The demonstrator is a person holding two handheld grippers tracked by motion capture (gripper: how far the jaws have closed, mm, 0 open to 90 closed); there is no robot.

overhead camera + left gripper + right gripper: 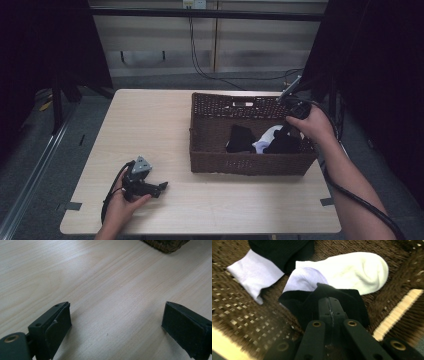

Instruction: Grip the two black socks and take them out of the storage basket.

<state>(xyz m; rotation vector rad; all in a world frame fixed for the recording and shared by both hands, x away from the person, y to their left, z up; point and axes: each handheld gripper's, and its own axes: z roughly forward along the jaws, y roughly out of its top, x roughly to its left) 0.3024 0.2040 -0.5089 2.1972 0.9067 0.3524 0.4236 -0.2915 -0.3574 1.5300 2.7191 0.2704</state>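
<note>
A brown wicker basket [215, 155] stands on the right half of the table and holds several socks. In the right gripper view my right gripper [329, 305] is shut on a black sock [299, 306], held inside the basket above a white sock [352, 270]. Another black sock [279, 250] and a white and lilac sock [255, 273] lie farther in. From the high view the right gripper [286, 134] reaches into the basket's right end. My left gripper [161, 188] rests low on the table at the front left, open, with bare wood between its jaws [115, 322].
The light wooden table [150, 120] has free room left of the basket and along the front edge. A basket corner [167, 245] shows at the top of the left gripper view. Black curtains flank both sides; cables hang at the back wall [195, 55].
</note>
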